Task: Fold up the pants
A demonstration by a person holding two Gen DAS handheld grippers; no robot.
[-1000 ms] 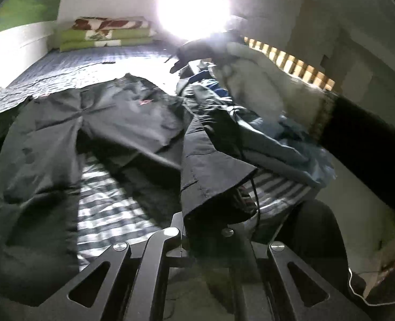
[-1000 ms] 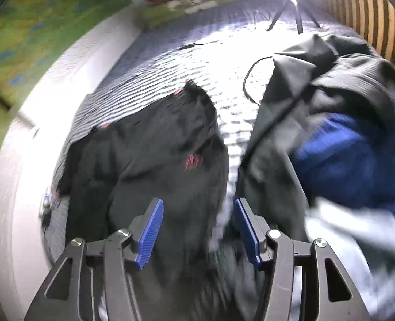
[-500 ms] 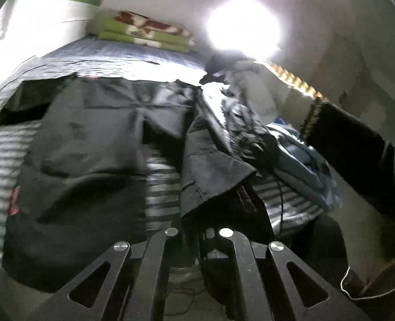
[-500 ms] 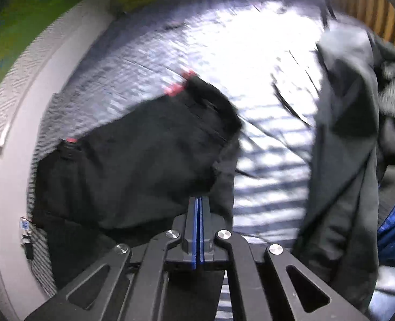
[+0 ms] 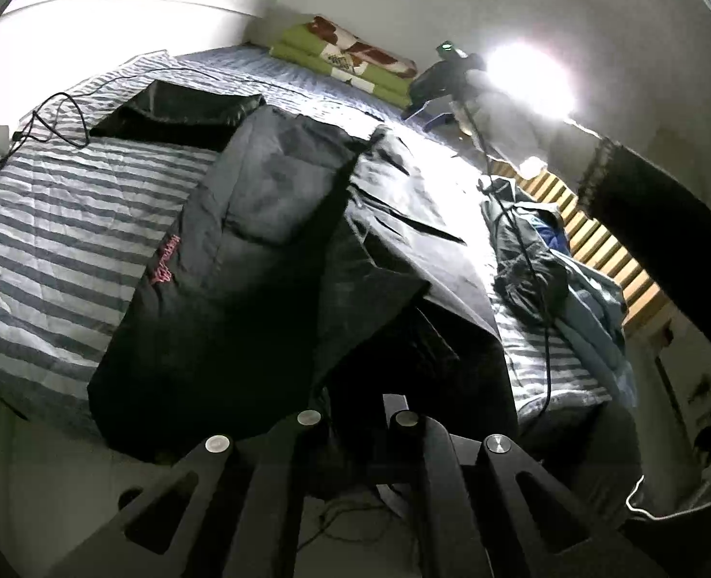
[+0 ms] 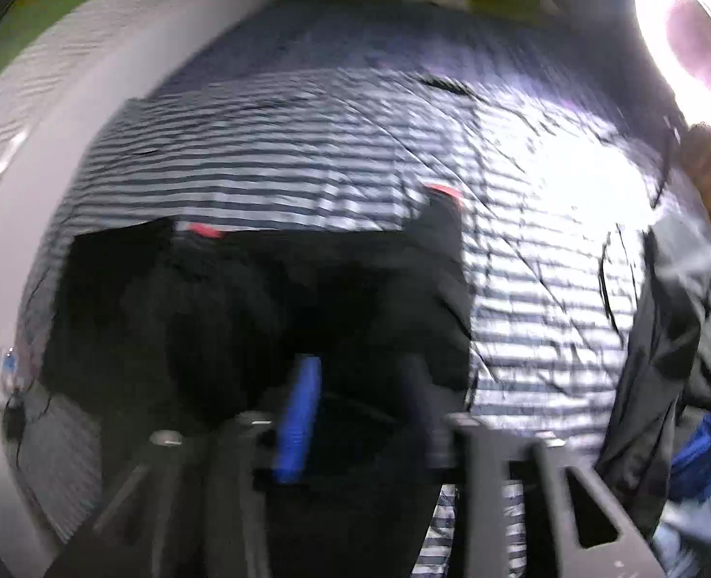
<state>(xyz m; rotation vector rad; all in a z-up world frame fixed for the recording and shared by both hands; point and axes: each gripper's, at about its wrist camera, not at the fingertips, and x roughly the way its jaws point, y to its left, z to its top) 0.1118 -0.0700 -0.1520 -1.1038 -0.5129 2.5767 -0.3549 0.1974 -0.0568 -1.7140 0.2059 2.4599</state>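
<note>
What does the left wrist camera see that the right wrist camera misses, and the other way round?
Only the left view shows the pink logo on the black pants, the folded green blanket and the other tool held up beside the lamp. Only the right view, which is blurred, shows blue pads on its tool, standing apart. Both show the pants on the striped bedsheet and the clothes pile.

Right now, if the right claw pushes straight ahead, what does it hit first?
Most likely the black pants, lying directly ahead of the right claw on the striped bedsheet. The picture is motion-blurred, so depth is uncertain; the cloth may already sit between the blue pads.
</note>
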